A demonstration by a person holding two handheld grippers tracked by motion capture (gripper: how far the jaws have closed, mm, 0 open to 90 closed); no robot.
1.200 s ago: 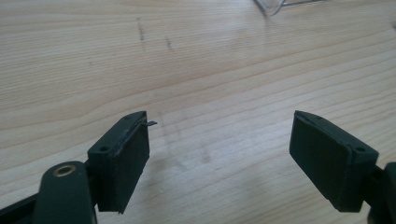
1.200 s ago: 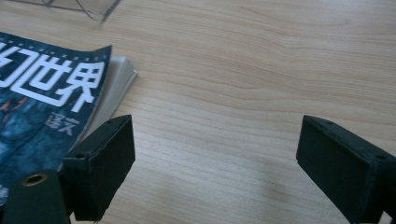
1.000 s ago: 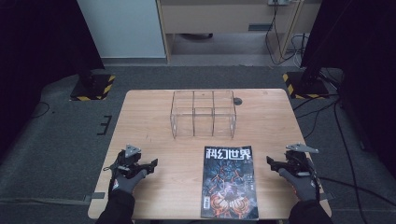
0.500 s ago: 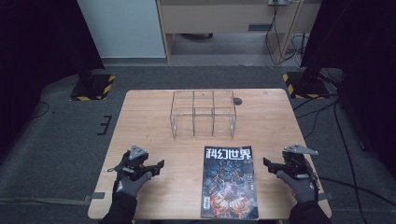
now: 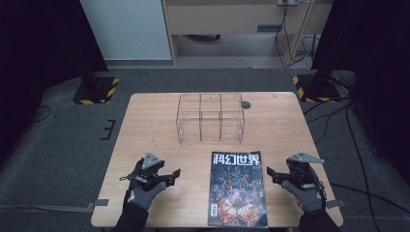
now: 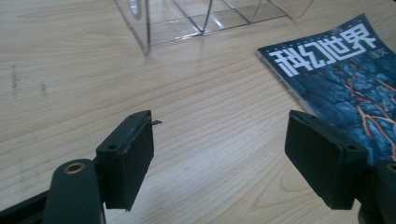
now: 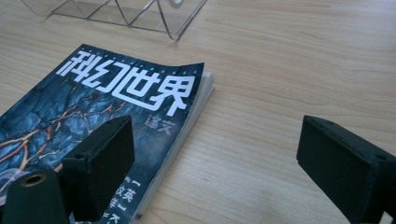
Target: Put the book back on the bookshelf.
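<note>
A magazine [image 5: 238, 188] with a dark blue cover and white title lies flat near the table's front edge. My left gripper [image 5: 171, 175] hovers to its left, jaws open and pointing at it, nothing between them. In the left gripper view the open gripper [image 6: 224, 163] faces bare wood, with the magazine [image 6: 345, 70] ahead on the right. My right gripper [image 5: 270, 173] stands open just off the magazine's right edge. In the right gripper view the gripper [image 7: 224, 163] straddles that edge of the magazine [image 7: 93, 107], and neither pad touches it.
A clear acrylic divider rack [image 5: 210, 118] stands in the middle of the wooden table [image 5: 145, 125], behind the magazine. A small dark round spot [image 5: 246, 104] sits by its far right corner. Dark floor, cables and stands surround the table.
My left gripper has slid right, closer to the magazine. My right gripper has shifted a little left towards the magazine's edge. The magazine and rack have not moved.
</note>
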